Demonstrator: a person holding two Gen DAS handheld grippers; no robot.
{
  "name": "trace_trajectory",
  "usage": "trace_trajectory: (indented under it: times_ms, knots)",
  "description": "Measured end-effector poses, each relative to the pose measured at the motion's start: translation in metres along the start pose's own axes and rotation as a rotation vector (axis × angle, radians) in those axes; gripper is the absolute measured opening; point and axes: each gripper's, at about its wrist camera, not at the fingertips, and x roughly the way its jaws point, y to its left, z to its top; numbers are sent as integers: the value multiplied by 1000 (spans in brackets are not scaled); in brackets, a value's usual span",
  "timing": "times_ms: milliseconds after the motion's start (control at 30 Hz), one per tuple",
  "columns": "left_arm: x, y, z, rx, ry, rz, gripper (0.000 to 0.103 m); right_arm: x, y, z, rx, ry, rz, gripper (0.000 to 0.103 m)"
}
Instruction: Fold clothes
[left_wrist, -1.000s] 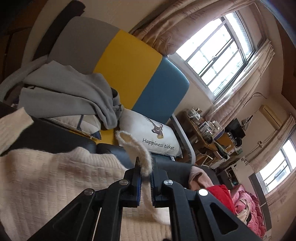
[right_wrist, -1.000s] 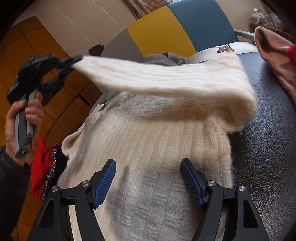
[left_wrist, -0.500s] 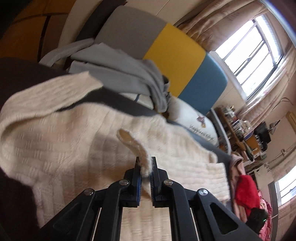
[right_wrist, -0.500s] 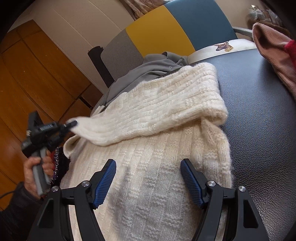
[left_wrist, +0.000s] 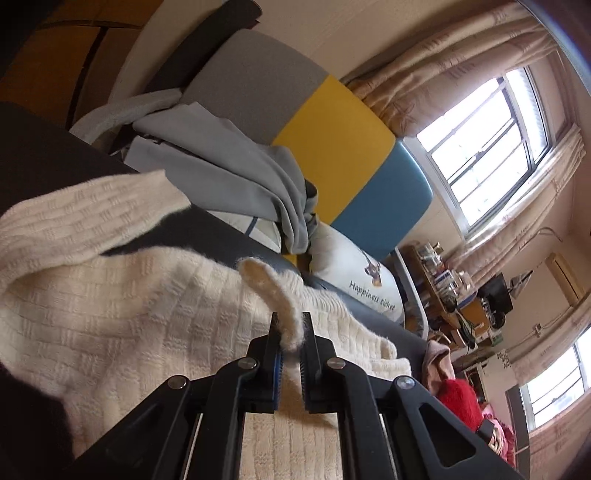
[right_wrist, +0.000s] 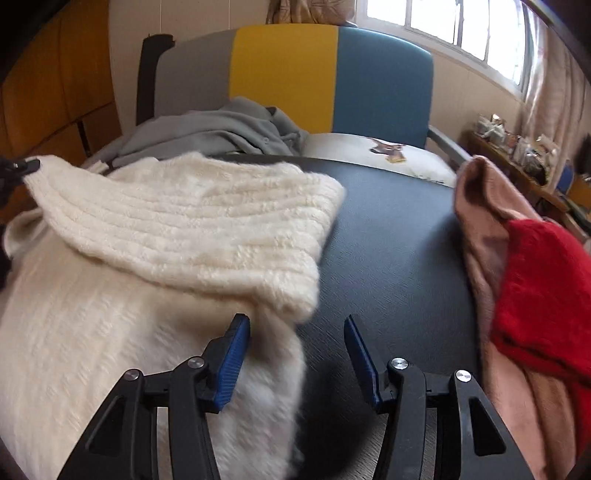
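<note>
A cream knit sweater (right_wrist: 92, 332) lies flat on the dark table (right_wrist: 388, 240). One sleeve (right_wrist: 192, 225) is folded across its upper body. My left gripper (left_wrist: 291, 332) is shut on that sleeve's cuff (left_wrist: 269, 291), which sticks up between the pads. In the right wrist view this gripper (right_wrist: 20, 168) shows only at the far left edge, holding the sleeve end. My right gripper (right_wrist: 295, 343) hovers over the sweater's right side edge. Its jaws are closing; the blue pads (right_wrist: 232, 354) touch no cloth, and the sweater's edge lies below the gap.
A grey garment (right_wrist: 221, 129) is heaped behind the sweater on a chair with a grey, yellow and blue back (right_wrist: 284, 74). A printed white pillow (right_wrist: 376, 151) lies beside it. Pink (right_wrist: 480, 221) and red (right_wrist: 546, 288) garments are piled at the table's right.
The left gripper has brought the sleeve down from the air and laid it across the sweater's body. The right gripper has swung right to the sweater's edge, and its jaws have narrowed.
</note>
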Motion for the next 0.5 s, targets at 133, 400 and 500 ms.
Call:
trace_trajectory:
  times_ms: [133,400,500]
  knots:
    - [-12,20,1,-48,-43,10,6,8,-6,15,90,-53,26,54]
    - [26,71,-29,-64,135,233,6,25,-1,15,71,-1,1,54]
    - [24,80,-38,-64,135,180,6,26,-16,9,119,20,-15,60]
